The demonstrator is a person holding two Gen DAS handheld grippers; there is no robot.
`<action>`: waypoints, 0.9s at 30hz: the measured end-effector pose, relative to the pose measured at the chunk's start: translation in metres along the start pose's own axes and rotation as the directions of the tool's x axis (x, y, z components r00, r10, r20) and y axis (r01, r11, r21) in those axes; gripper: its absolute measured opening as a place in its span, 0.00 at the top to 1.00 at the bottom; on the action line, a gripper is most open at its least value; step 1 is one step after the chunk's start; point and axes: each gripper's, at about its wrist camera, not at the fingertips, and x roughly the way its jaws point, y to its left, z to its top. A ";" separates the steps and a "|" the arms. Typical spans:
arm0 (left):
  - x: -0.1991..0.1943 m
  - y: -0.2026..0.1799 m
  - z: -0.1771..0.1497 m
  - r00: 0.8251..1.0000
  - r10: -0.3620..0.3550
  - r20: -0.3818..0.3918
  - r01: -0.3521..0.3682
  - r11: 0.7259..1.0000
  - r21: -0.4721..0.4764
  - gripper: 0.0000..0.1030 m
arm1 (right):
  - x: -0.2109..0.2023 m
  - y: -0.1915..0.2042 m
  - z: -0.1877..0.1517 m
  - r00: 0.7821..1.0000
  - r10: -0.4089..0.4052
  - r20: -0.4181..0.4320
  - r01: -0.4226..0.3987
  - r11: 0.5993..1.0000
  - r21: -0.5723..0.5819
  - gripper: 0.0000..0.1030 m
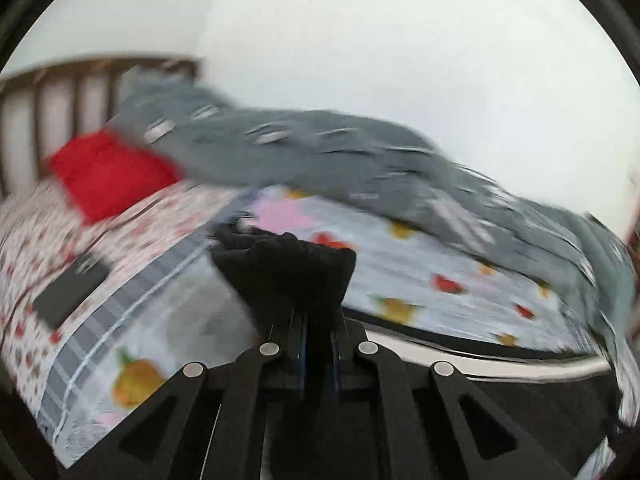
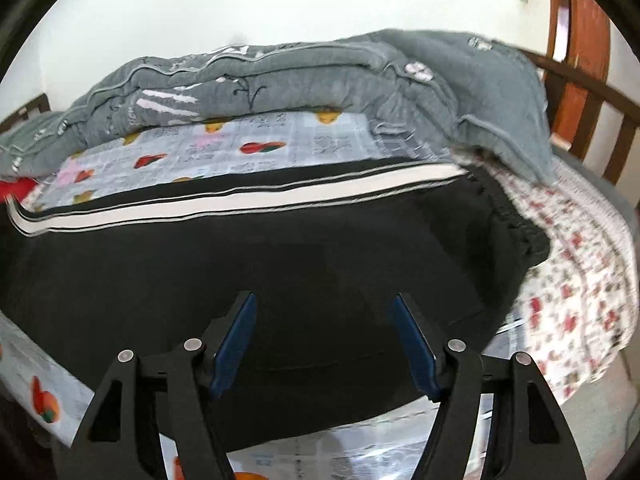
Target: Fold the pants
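In the left wrist view, the left gripper (image 1: 318, 320) sits at 6 o'clock with its jaws pinched tight on a bunched end of the black pants (image 1: 288, 264), and the cloth stands up in a dark wad just past the fingertips. Under and beyond it lies a fruit-print sheet (image 1: 420, 264) on the bed. At 9 o'clock a dark flat slab (image 1: 70, 290) rests on a red-flowered sheet (image 1: 36, 224); what it is I cannot tell through the blur. Farther off, at 10 o'clock, a red pillow (image 1: 108, 170) lies against a wooden headboard (image 1: 60, 92), and a grey quilt (image 1: 320, 148) is heaped from 11 round to 3 o'clock.

In the right wrist view, the right gripper (image 2: 324, 336) at 6 o'clock has its jaws spread wide, blue pads (image 2: 236, 344) apart and gripping nothing, poised over the pants (image 2: 280, 248). The pants lie flat across the middle of the bed, their white side stripe running along the far edge and the gathered waistband at 3 o'clock. Beyond them comes the fruit-print sheet (image 2: 240, 148), then the grey quilt (image 2: 320, 76) piled from 9 to 2 o'clock.
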 end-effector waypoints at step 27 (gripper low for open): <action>-0.033 -0.175 -0.135 0.930 -0.334 -0.152 0.365 0.877 0.311 0.29 | -0.010 0.000 -0.031 0.990 0.142 -0.017 -0.142 0.990 0.015 0.34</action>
